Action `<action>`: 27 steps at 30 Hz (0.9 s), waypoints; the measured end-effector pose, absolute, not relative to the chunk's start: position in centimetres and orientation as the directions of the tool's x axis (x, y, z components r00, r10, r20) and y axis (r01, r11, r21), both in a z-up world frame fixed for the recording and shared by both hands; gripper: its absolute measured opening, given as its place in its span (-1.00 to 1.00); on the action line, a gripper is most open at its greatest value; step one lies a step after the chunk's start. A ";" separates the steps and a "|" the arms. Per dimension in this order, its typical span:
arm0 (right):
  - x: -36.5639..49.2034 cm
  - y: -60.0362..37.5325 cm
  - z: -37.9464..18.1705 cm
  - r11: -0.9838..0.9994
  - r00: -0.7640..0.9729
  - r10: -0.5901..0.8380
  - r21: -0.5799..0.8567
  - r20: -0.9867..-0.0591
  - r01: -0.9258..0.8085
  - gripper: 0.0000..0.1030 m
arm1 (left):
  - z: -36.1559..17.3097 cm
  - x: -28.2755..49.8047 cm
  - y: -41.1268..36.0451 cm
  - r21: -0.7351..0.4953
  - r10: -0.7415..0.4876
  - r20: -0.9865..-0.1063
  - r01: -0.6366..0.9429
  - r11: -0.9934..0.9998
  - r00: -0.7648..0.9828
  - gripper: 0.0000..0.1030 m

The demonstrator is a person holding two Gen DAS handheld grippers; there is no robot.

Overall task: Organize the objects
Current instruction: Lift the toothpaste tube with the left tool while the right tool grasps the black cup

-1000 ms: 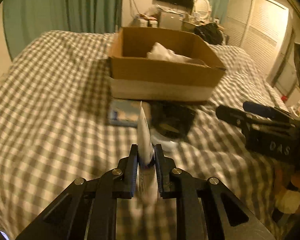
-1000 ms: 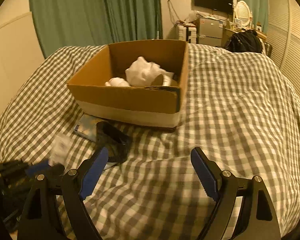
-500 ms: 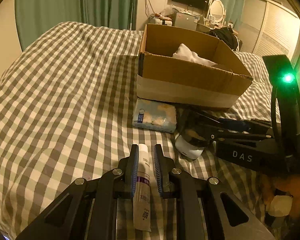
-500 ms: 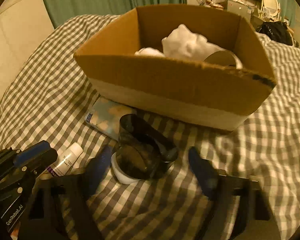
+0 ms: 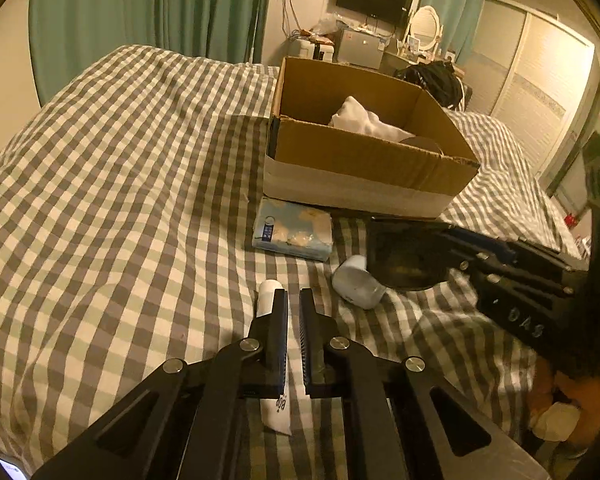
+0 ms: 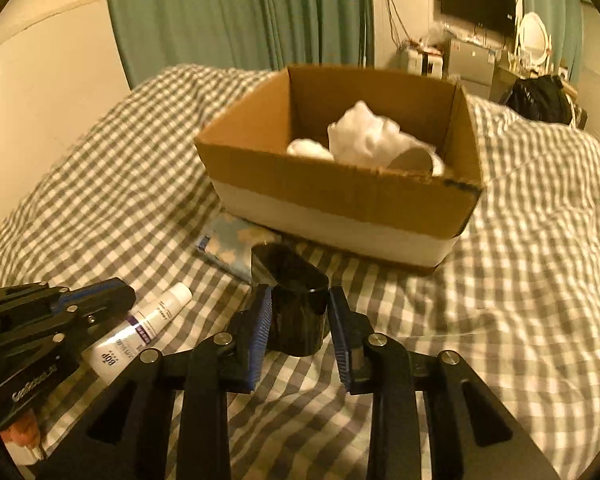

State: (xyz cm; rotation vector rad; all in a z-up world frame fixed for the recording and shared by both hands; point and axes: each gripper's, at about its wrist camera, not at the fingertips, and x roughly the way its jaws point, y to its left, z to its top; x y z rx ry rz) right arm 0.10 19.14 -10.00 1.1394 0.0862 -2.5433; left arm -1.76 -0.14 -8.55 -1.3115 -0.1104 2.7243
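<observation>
My right gripper (image 6: pixel 298 300) is shut on a dark translucent cup (image 6: pixel 294 300) with a white base (image 5: pixel 358 284), held tilted just above the bed; the cup also shows in the left wrist view (image 5: pixel 404 256). My left gripper (image 5: pixel 294 300) hovers over a white tube (image 6: pixel 140 324) that lies flat on the checked bedspread. Its jaws stand a narrow gap apart and nothing is between them. The tube (image 5: pixel 266 292) peeks out left of the left finger. An open cardboard box (image 6: pixel 340 184) holding white items stands beyond.
A blue tissue pack (image 5: pixel 292 232) lies against the box's near side, also in the right wrist view (image 6: pixel 228 246). The checked bedspread (image 5: pixel 120 200) stretches left and right (image 6: pixel 540 260). Green curtains, a TV and cluttered furniture stand behind the bed.
My left gripper laid the tube on the bed, let go of it and lifted slightly. My right gripper moved in and closed on the dark cup, then raised and tilted it.
</observation>
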 end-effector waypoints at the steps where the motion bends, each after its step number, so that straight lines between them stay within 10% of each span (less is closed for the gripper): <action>1: 0.2 19.2 -9.9 -0.936 -0.616 -0.295 0.092 -0.730 0.339 -0.45 | -8.5 -1.6 0.0 -0.103 0.126 -0.776 -0.072 -0.992 -0.618 -0.87; 9: 0.2 19.7 -9.8 -0.932 -0.607 -0.320 0.125 -0.727 0.341 -0.48 | -11.5 -1.4 1.8 -0.001 0.052 -0.847 -0.096 -0.995 -0.529 -0.03; 13: 0.2 19.7 -10.1 -0.930 -0.598 -0.321 0.127 -0.734 0.344 -0.49 | -12.5 -2.1 2.1 0.011 0.040 -0.859 -0.096 -0.995 -0.511 -0.19; 15: 0.2 19.8 -10.2 -0.929 -0.595 -0.327 0.133 -0.734 0.346 -0.50 | -12.9 -2.5 2.0 -0.004 0.053 -0.868 -0.099 -0.995 -0.493 -0.64; 27: 2.0 19.7 -7.7 -0.929 -0.654 -0.317 0.086 -0.687 0.360 -0.51 | -8.9 -1.4 1.6 -0.071 0.113 -0.823 -0.098 -0.993 -0.557 -0.68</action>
